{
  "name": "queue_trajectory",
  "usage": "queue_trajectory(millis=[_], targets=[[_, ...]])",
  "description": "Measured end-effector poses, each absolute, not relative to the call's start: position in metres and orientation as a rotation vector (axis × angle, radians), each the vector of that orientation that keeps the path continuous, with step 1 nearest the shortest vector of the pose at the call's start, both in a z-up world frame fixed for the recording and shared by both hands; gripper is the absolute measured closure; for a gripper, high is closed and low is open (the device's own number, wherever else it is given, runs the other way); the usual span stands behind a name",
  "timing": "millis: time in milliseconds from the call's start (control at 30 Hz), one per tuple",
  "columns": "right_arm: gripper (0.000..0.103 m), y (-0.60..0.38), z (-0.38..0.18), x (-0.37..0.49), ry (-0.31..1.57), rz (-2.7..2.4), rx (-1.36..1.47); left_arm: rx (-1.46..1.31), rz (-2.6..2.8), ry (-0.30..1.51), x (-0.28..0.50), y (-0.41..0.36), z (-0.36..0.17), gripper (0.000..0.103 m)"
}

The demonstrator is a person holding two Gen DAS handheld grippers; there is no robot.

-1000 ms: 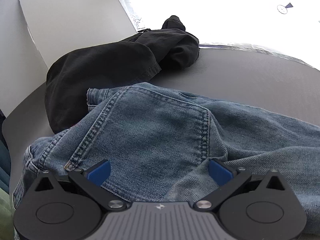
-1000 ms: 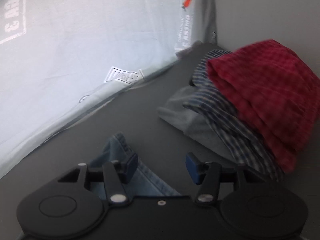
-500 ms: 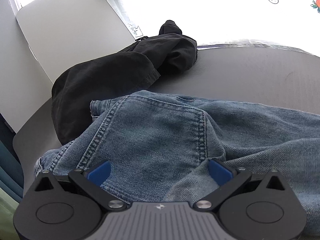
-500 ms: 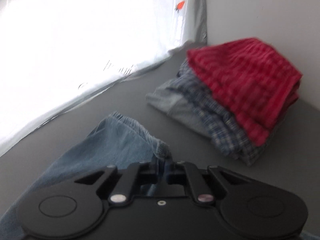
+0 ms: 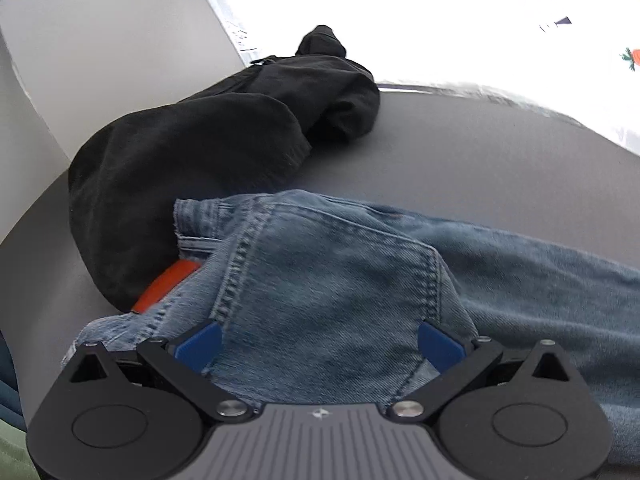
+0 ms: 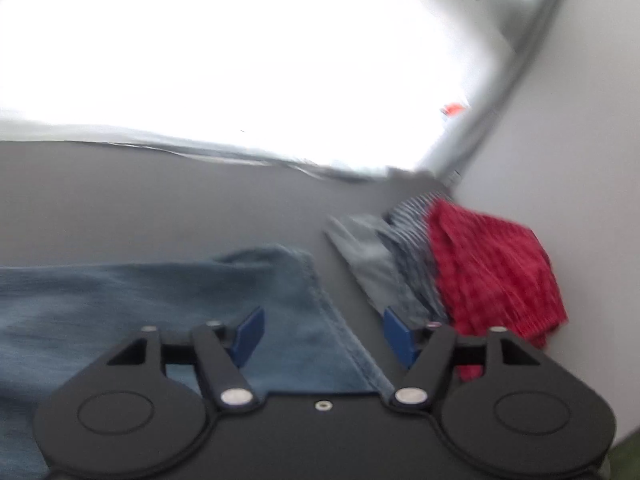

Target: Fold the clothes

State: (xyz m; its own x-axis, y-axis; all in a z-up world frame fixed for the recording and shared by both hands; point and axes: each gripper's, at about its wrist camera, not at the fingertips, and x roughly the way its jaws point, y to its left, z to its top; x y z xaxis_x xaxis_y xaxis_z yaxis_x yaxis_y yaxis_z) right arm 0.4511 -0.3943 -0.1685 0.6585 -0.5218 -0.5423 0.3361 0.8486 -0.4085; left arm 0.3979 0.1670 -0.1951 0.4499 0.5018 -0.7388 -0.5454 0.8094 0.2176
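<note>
2 grippers work over a pair of faded blue denim jeans (image 5: 340,280) spread on the flat dark grey worktop (image 5: 460,152). Seen from the left wrist, the left gripper (image 5: 318,344) hangs over the seat end, its jaws spread wide with the stitched back pocket lying slack between the blue pads (image 5: 198,342), which do not press on the cloth. This end is rumpled and slightly raised, so it likely needs flattening before a fold.

From the right wrist, blurred by motion, the right gripper (image 6: 324,330) sits over the hemmed leg end of the jeans (image 6: 160,304). Its jaws are opening, and the seamed edge of the leg runs between them without being pinched. My guess is that this end has just been laid down where the fold wants it.

Denim is heavy and stiff, with thick double-stitched seams, so it should hold a crease but drag on the worktop.

Toward the far left corner of the worktop lies a crumpled black cotton garment (image 5: 192,168), unfolded, touching the waistband. A strip of orange material (image 5: 166,286) peeks out between the 2. Near the far right corner, against the wall, a folded stack rests: a red checked shirt (image 6: 492,272) on top of a striped one and a grey one.
</note>
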Motion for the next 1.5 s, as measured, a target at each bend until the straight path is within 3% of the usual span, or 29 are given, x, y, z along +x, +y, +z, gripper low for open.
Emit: queue_trajectory(millis=[333,367,433,533,700,767,800,833,900,933,967,1000,1033,1100,1233,1367,1467,1500], targets=[[0.031,-0.142,-0.144,0.509,0.614,0.342,-0.374,-0.137,0.693,0.783,0.351,0.234,-0.163,0.000],[0.033,-0.113,-0.142,0.509,0.600,0.418,-0.382,-0.149,0.695,0.781,0.345,0.242,-0.162,0.000],[0.055,-0.054,-0.138,0.509,0.571,0.572,-0.397,-0.172,0.698,0.781,0.333,0.259,-0.163,0.000],[0.073,0.037,-0.144,0.517,0.556,0.756,-0.414,-0.219,0.698,0.788,0.313,0.284,-0.171,0.000],[0.070,0.157,-0.174,0.539,0.643,0.962,-0.420,-0.302,0.650,0.836,0.293,0.317,-0.198,0.000],[0.051,0.186,-0.183,0.549,0.711,1.042,-0.387,-0.344,0.623,0.844,0.289,0.324,-0.207,0.000],[0.031,0.197,-0.188,0.550,0.757,1.084,-0.382,-0.361,0.613,0.846,0.288,0.326,-0.211,0.000],[0.020,0.207,-0.194,0.552,0.805,1.126,-0.377,-0.370,0.605,0.849,0.288,0.328,-0.214,0.000],[0.016,0.221,-0.207,0.549,0.909,1.221,-0.426,-0.376,0.587,0.857,0.291,0.332,-0.219,0.000],[0.016,0.220,-0.209,0.540,0.864,1.232,-0.475,-0.377,0.577,0.861,0.292,0.334,-0.221,0.000],[0.023,0.219,-0.210,0.530,0.805,1.235,-0.534,-0.378,0.567,0.865,0.294,0.336,-0.222,0.000],[0.041,0.215,-0.207,0.522,0.763,1.225,-0.561,-0.379,0.557,0.869,0.295,0.338,-0.224,0.000],[0.069,0.211,-0.201,0.516,0.732,1.190,-0.566,-0.380,0.548,0.870,0.297,0.340,-0.224,0.000],[0.074,0.195,-0.178,0.505,0.658,1.114,-0.511,-0.376,0.537,0.864,0.299,0.343,-0.221,0.000],[0.076,0.190,-0.149,0.510,0.579,1.002,-0.422,-0.340,0.534,0.833,0.308,0.349,-0.220,0.000],[0.077,0.221,-0.185,0.522,0.574,0.876,-0.519,-0.345,0.546,0.852,0.320,0.353,-0.233,0.000],[0.065,0.219,-0.181,0.524,0.598,0.781,-0.480,-0.316,0.565,0.863,0.325,0.349,-0.232,0.000],[0.054,0.211,-0.171,0.519,0.586,0.744,-0.436,-0.295,0.568,0.866,0.326,0.347,-0.231,0.000]])
